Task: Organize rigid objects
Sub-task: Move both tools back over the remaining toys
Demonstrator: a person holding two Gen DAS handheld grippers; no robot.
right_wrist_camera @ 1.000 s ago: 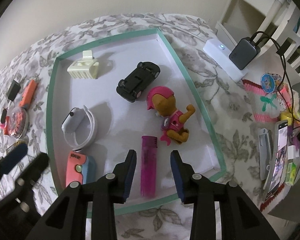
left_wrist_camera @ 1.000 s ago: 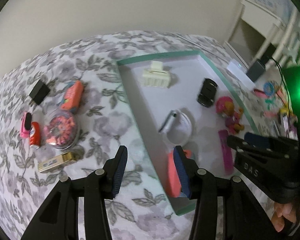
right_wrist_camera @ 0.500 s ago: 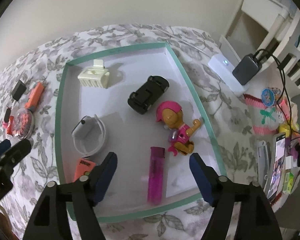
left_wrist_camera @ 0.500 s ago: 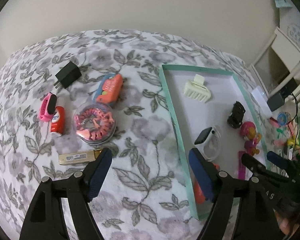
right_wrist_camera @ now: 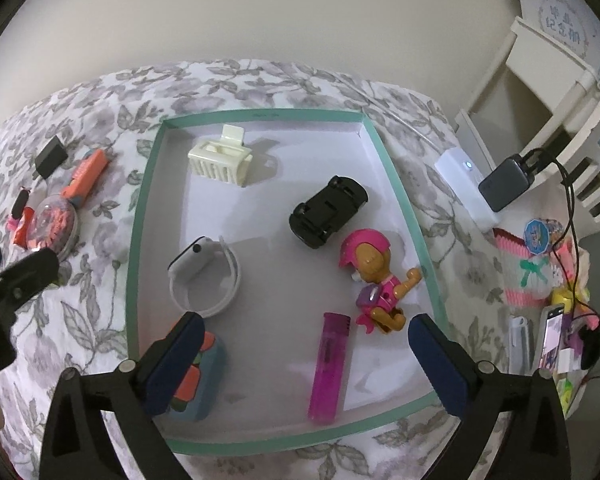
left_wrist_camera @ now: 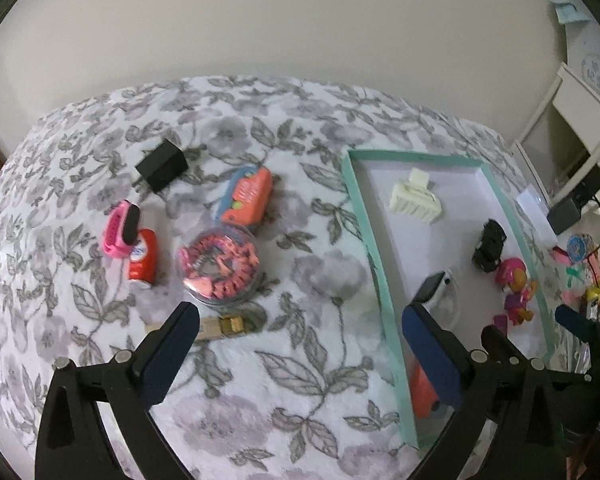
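Both tongs, left and right, we see just spread wide, nothing gripped; pink lighter lies below ours in the tray.

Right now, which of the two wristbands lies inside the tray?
The white watch, beside the hair claw; the pink band lies out on the floral cover.

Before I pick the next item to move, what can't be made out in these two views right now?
- Gold bar, left wrist view: near end hidden behind a left gripper finger.
- Orange case in the tray, right wrist view: partly covered by a right gripper finger; its print is unreadable.
- Red can, left wrist view: label too blurred to read.
- Clutter beside the bed, right wrist view: small, warped by the edge.
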